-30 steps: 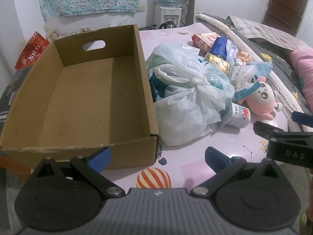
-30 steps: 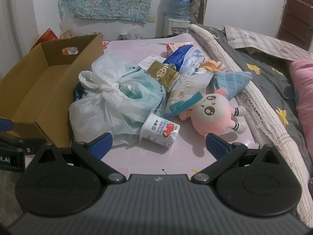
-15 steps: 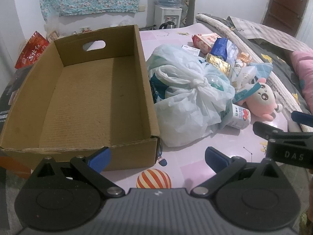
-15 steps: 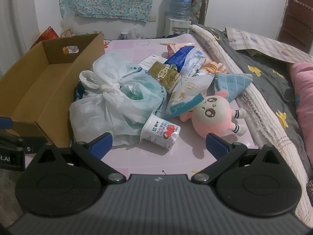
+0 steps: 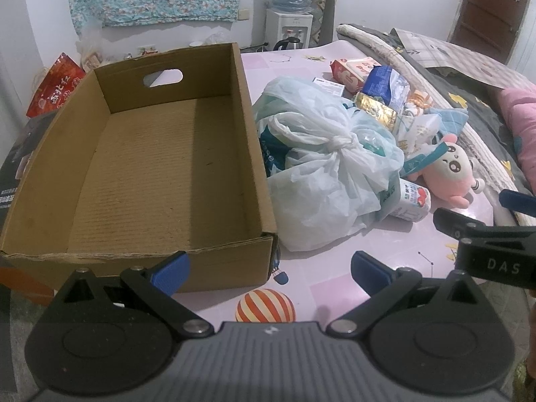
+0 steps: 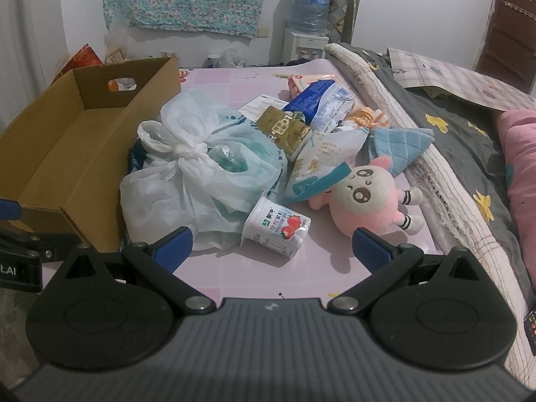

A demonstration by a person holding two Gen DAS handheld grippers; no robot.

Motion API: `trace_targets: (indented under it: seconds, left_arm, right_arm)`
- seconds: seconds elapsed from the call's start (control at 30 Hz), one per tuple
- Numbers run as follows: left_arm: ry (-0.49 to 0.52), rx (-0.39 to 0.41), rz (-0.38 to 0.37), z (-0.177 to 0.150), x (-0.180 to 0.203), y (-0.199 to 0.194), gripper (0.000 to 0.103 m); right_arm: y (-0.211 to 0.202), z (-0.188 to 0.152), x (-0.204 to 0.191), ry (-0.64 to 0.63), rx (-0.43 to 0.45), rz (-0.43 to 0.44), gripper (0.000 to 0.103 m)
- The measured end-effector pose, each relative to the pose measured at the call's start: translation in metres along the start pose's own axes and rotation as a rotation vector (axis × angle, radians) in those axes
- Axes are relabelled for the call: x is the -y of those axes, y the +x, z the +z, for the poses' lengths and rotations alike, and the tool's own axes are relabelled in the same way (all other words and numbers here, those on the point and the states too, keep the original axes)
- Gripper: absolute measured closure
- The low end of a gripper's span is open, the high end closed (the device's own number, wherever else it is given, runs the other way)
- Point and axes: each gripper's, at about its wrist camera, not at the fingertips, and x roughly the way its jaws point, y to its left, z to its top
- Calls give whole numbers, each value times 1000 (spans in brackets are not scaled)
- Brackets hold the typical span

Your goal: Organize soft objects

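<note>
An empty cardboard box [image 5: 150, 167] [image 6: 67, 154] stands on the pink table, left of a pile. The pile holds a knotted white plastic bag [image 5: 321, 167] [image 6: 201, 174], a pink plush toy [image 5: 449, 174] [image 6: 372, 201], a blue cloth [image 6: 398, 144], a yogurt cup [image 6: 278, 227] [image 5: 412, 201], a gold pack [image 6: 284, 130] and blue and white snack bags [image 6: 318, 104]. My left gripper [image 5: 268, 274] hangs open at the table's near edge, before the box corner. My right gripper [image 6: 271, 248] is open too, just short of the yogurt cup, holding nothing.
A bed with a dark quilt [image 6: 462, 140] and a pink pillow [image 6: 522, 167] runs along the table's right side. A water dispenser [image 6: 308, 33] and a floral cloth [image 6: 191, 0] are at the back wall. A red bag [image 5: 53, 87] sits behind the box.
Both grippers have drifted only slightly; the right view has crept a little nearer the pile. Nothing was taken hold of or moved.
</note>
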Motion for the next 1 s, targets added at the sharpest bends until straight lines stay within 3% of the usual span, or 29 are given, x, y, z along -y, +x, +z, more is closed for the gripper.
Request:
trace_targets:
  seconds: [0.67,1.0]
  left_arm:
    - [1,-4,3,-2,-3,3,0]
    - [102,54,-16,5,33,-2,0]
  right_arm:
    - [2,-2,-1,5,0,5,1]
    - [7,-25,45,128,28,16,1]
